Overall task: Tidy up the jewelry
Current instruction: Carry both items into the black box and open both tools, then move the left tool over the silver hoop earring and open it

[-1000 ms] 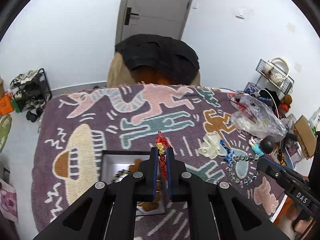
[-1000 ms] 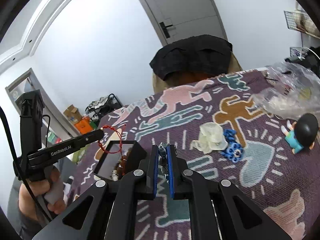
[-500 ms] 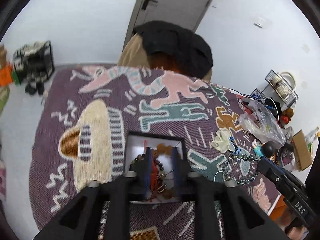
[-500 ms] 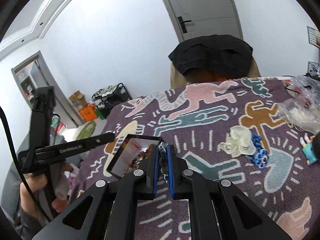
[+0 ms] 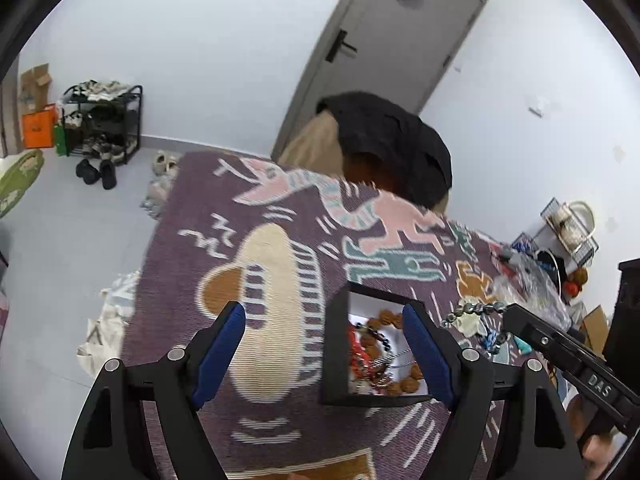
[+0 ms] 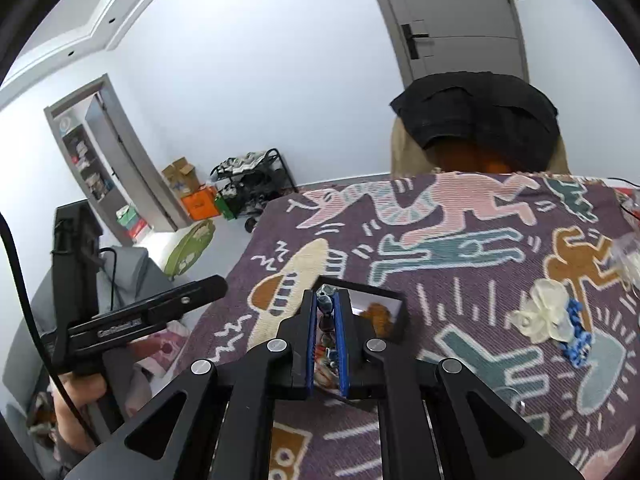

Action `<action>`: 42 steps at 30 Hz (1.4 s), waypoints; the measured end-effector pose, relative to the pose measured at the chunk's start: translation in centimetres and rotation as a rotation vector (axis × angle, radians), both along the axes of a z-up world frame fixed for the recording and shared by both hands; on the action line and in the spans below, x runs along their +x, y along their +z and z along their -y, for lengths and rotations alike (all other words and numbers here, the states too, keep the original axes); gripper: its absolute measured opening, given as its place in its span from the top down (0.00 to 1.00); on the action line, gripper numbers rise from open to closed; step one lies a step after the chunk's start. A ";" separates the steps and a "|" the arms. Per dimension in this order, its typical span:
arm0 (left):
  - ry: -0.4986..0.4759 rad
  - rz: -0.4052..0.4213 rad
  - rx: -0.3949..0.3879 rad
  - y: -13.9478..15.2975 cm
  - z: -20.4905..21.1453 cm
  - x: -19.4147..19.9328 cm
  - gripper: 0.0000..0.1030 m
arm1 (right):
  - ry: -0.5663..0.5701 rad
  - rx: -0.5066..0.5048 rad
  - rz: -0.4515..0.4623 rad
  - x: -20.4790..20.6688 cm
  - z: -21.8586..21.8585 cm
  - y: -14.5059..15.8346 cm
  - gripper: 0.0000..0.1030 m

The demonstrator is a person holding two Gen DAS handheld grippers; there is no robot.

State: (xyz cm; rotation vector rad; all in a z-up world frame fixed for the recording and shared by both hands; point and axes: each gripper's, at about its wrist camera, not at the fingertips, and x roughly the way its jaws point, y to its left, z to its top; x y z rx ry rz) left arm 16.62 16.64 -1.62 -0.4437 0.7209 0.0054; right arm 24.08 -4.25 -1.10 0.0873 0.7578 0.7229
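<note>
Left wrist view: left claw (image 5: 324, 322) spread wide, nothing between its blue pads (image 5: 219, 354). It hovers over the patterned blanket (image 5: 224, 216) w/ the black jewelry box (image 5: 335, 344) just under its right finger. Box is open, white inside, holds red cord pieces, brown beads and dark beads in a tangle. At right edge, the right claw's tip carries a metallic bead bracelet (image 5: 472, 311), which hangs near the box's far right corner.

Right wrist view: right claw (image 6: 329, 300) nearly closed, pinching the bead bracelet (image 6: 325, 295) btwn its pads; the strand shows at the tips and again lower in the gap. Claw sits directly above the jewelry box (image 6: 394, 322). White hair bow (image 6: 546, 314) and blue beaded piece (image 6: 576, 342) lie on the blanket (image 6: 460, 280) to the right, touching each other, well apart from the box. Left claw (image 6: 216, 284) is seen off to the left, clear of the box.

Step, as I judge it: dropping the bracelet into the box. Next: lower a bit, part the pads so it falls inside the walls, not over the rim. Then prob. the bow and blue piece.
</note>
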 end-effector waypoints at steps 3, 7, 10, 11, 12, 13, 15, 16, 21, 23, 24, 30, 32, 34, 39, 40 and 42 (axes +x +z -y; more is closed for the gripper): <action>0.023 0.016 0.004 0.0 -1.2 -0.9 0.21 | 0.008 -0.021 -0.015 0.5 -1.7 -0.3 0.90; 0.033 0.042 0.025 0.0 -1.7 -1.9 0.21 | 0.020 -0.050 -0.102 1.7 -2.6 -1.9 0.69; 0.065 0.061 0.064 0.1 -1.5 -2.4 0.21 | -0.009 -0.042 -0.084 1.3 -1.5 -2.7 0.34; 0.068 0.070 0.077 0.2 -1.4 -2.5 0.21 | -0.011 -0.046 -0.084 1.1 -1.1 -2.8 0.34; 0.065 0.078 0.082 0.2 -1.2 -2.5 0.21 | -0.011 -0.047 -0.090 1.1 -0.8 -2.9 0.34; 0.060 0.090 0.083 0.3 -1.0 -2.6 0.21 | -0.017 -0.047 -0.099 1.0 -0.3 -3.0 0.34; 0.061 0.111 0.082 0.4 -0.8 -2.7 0.21 | -0.041 -0.038 -0.104 0.8 1.2 -3.2 0.34; 0.059 0.121 0.082 0.5 -0.5 -2.7 0.21 | -0.056 -0.033 -0.103 0.7 2.1 -3.2 0.34; -0.002 0.148 0.095 1.2 2.0 -2.4 0.11 | -0.119 -0.010 -0.108 0.1 6.4 -3.3 0.34; -0.020 0.156 0.091 1.5 2.9 -2.4 0.06 | -0.146 -0.007 -0.098 -0.3 8.1 -3.2 0.34; -0.028 0.158 0.086 1.6 3.4 -2.3 0.06 | -0.155 -0.004 -0.090 -0.4 8.9 -3.1 0.34; -0.104 0.160 0.069 2.3 6.9 -1.3 0.02 | -0.217 0.028 -0.074 -1.0 13.8 -2.8 0.21; -0.106 0.155 0.064 2.5 7.9 -1.0 0.00 | -0.253 0.042 -0.065 -1.2 15.4 -2.5 0.21; -0.113 0.164 0.063 2.7 8.7 -0.9 0.00 | -0.274 0.047 -0.059 -1.3 16.5 -2.4 0.21; -0.146 0.176 0.072 3.4 11.2 -0.5 0.00 | -0.323 0.059 -0.050 -1.6 19.4 -2.3 0.20; -0.156 0.175 0.077 3.5 11.8 -0.4 0.00 | -0.334 0.057 -0.050 -1.5 19.7 -2.4 0.20; -0.167 0.164 0.096 3.5 13.1 -0.3 0.00 | -0.371 0.046 -0.054 -1.5 21.1 -2.8 0.20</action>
